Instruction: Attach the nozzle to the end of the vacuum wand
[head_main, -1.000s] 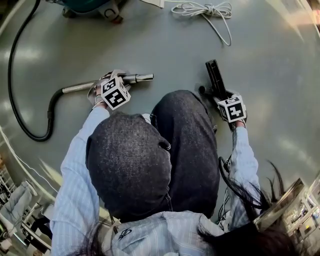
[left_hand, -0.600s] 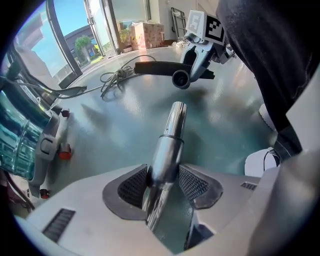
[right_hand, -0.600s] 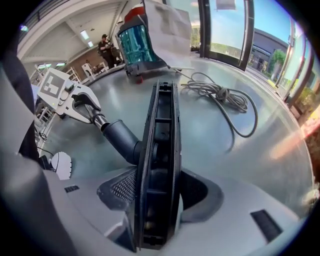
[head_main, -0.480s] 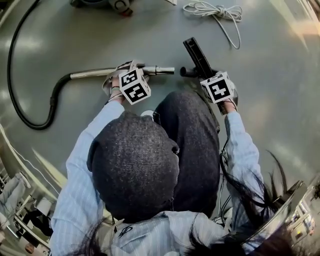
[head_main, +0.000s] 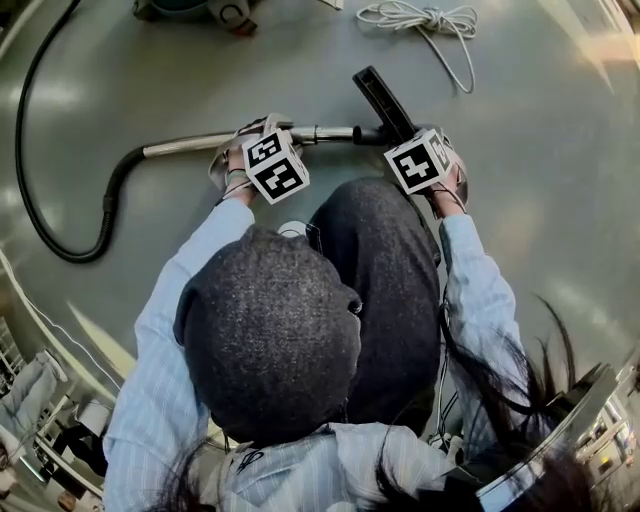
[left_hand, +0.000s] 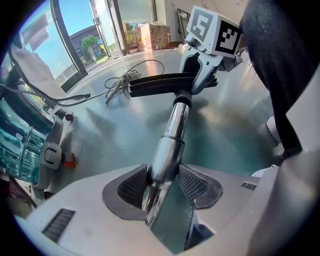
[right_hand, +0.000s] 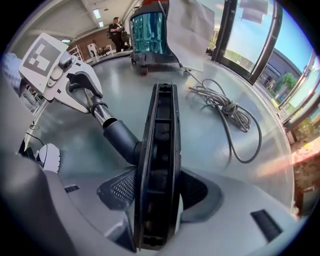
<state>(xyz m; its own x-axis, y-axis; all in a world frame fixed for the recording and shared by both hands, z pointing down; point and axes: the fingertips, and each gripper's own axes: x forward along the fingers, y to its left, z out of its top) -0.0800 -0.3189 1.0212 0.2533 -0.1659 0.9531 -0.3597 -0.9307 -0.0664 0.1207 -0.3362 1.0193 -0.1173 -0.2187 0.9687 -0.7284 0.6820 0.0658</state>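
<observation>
Head view: left gripper (head_main: 262, 134) and right gripper (head_main: 408, 138) drawn together since earlier frame; nozzle (head_main: 378, 95) neck now meets wand (head_main: 190, 143) tip over floor (head_main: 540, 200) (hose (head_main: 40, 215) trails left).
Left gripper view: jaws clamp wand shaft.
Right gripper view: jaws clamp nozzle body, edge-on.
</observation>
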